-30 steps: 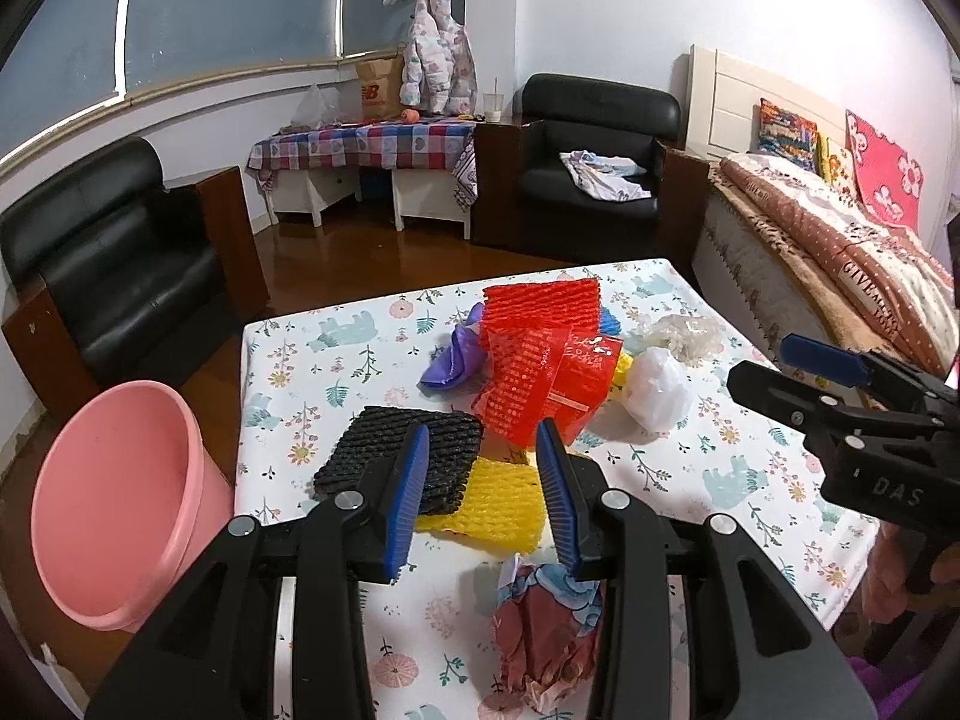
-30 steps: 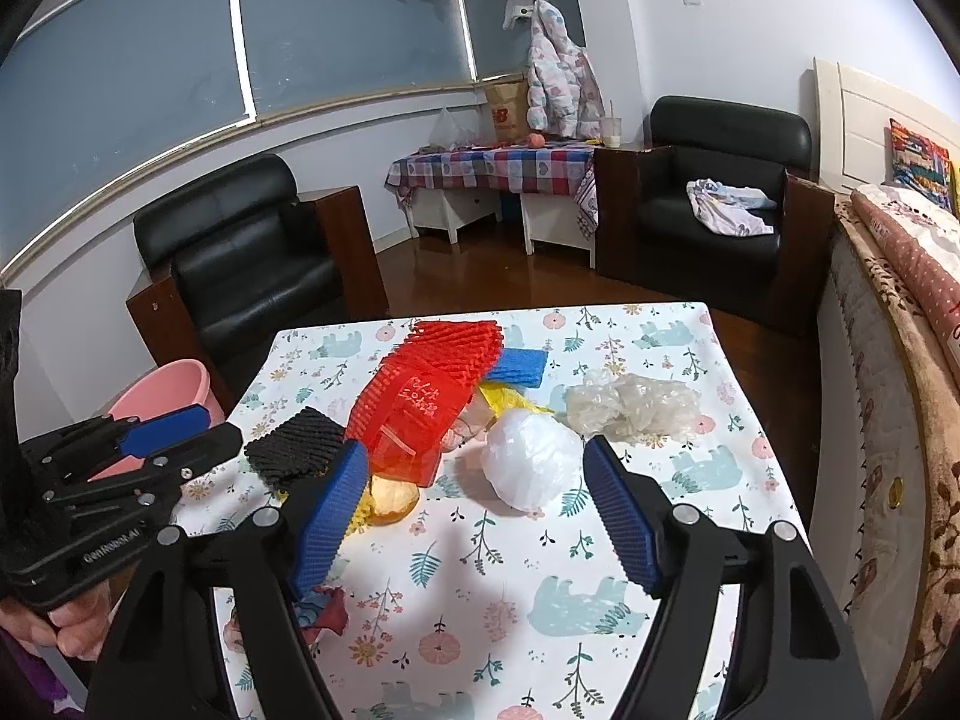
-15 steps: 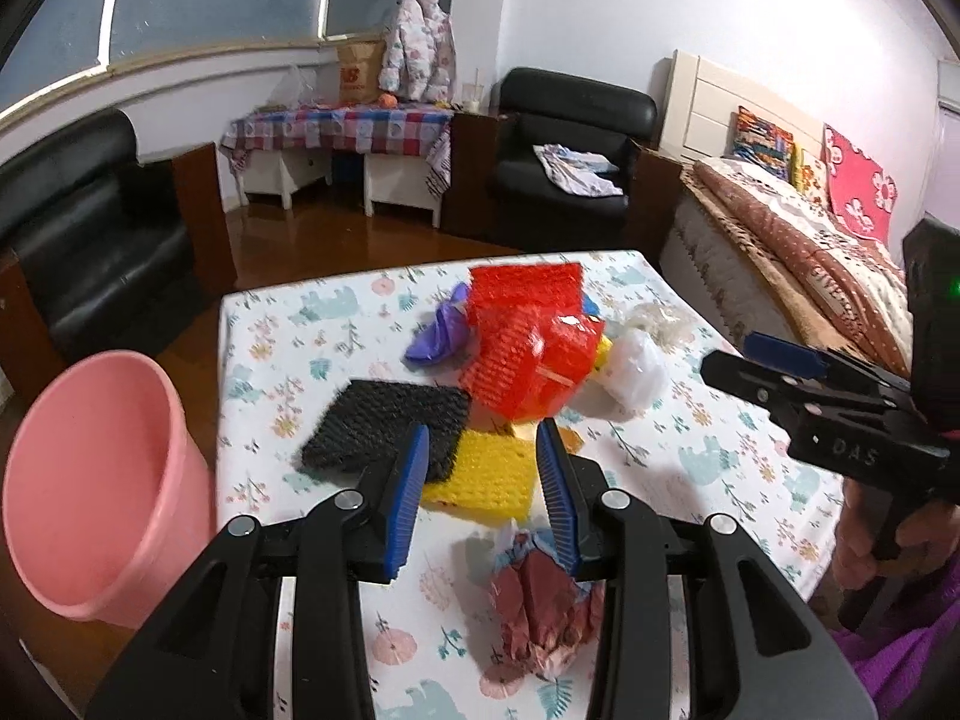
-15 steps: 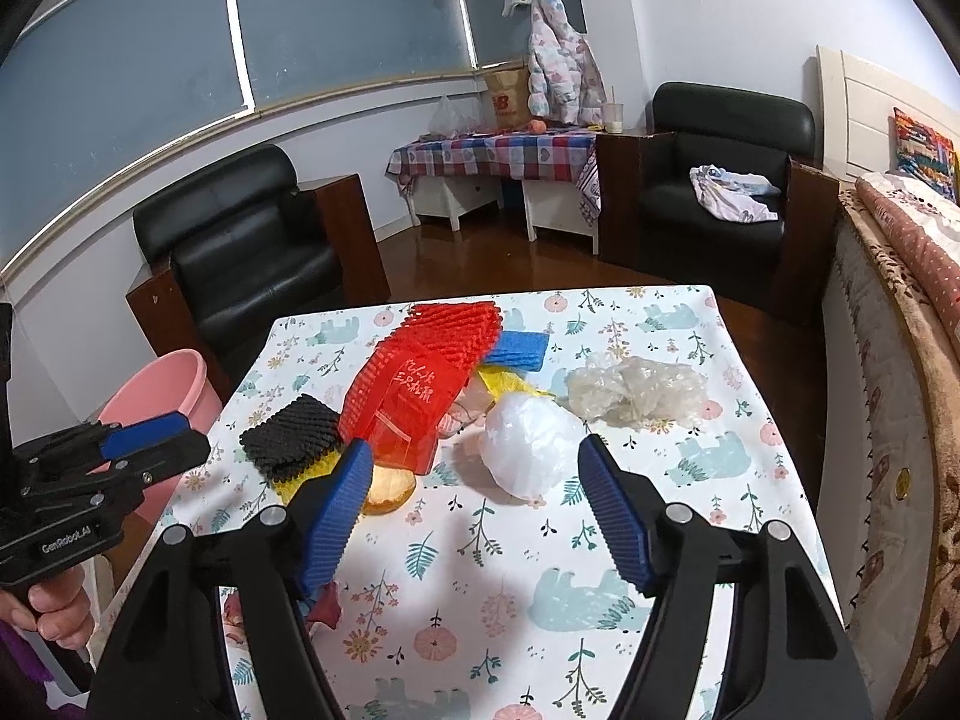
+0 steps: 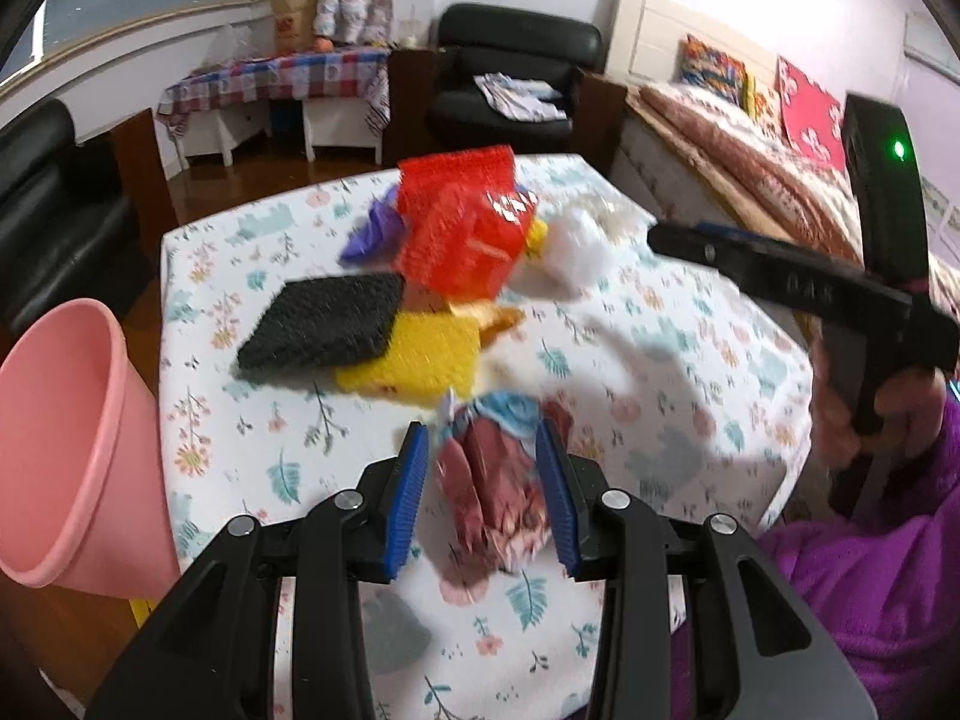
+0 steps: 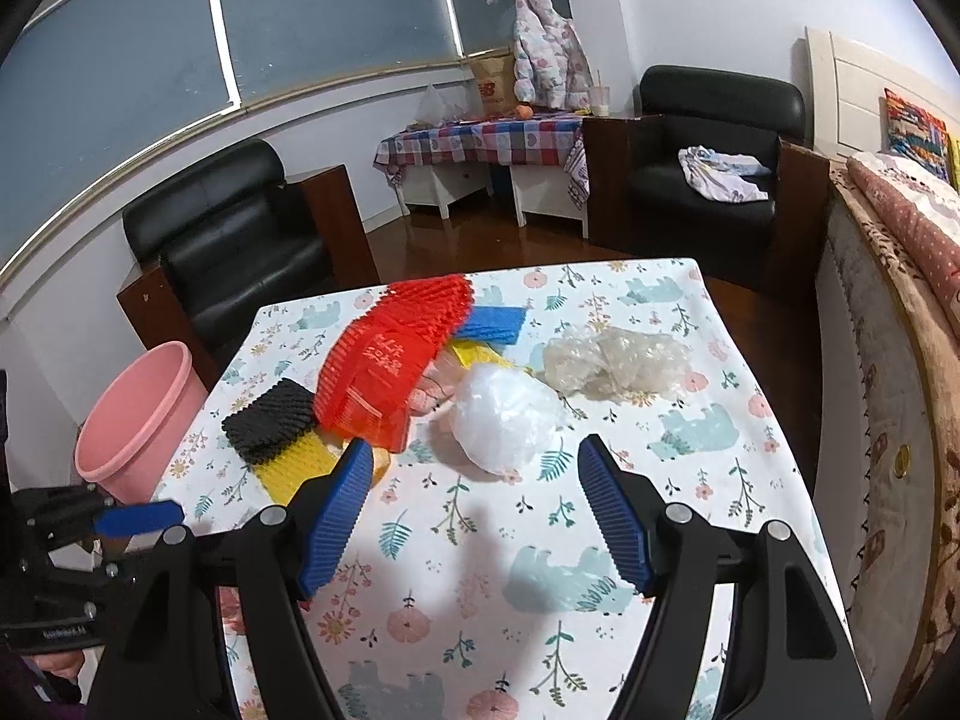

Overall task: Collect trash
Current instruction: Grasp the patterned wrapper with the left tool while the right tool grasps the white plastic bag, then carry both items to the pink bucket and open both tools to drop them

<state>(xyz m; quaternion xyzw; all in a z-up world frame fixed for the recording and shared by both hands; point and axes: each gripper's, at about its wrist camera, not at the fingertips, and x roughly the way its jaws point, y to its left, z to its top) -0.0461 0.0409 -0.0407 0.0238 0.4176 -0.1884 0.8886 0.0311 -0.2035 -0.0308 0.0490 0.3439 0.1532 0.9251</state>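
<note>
My left gripper (image 5: 487, 489) is open, its blue pads on either side of a crumpled reddish wrapper (image 5: 495, 483) near the table's front edge. Beyond it lie yellow foam netting (image 5: 414, 360), black foam netting (image 5: 324, 327), a red net bag (image 5: 465, 228) and a white plastic wad (image 5: 570, 249). My right gripper (image 6: 474, 513) is open and empty above the table, just short of the white plastic wad (image 6: 504, 417). Red net (image 6: 390, 360), black netting (image 6: 273, 420), yellow netting (image 6: 297, 468), blue foam (image 6: 492, 324) and a clear crumpled bag (image 6: 612, 360) lie behind it.
A pink bin (image 5: 66, 444) stands on the floor at the table's left edge; it also shows in the right wrist view (image 6: 135, 414). Black armchairs (image 6: 240, 240) stand behind the table and a bed (image 6: 900, 276) on the right. The table (image 6: 690, 480) has a floral cloth.
My left gripper has moved down and forward until its open jaws straddle the reddish wrapper. My right gripper has eased slightly toward the white plastic wad.
</note>
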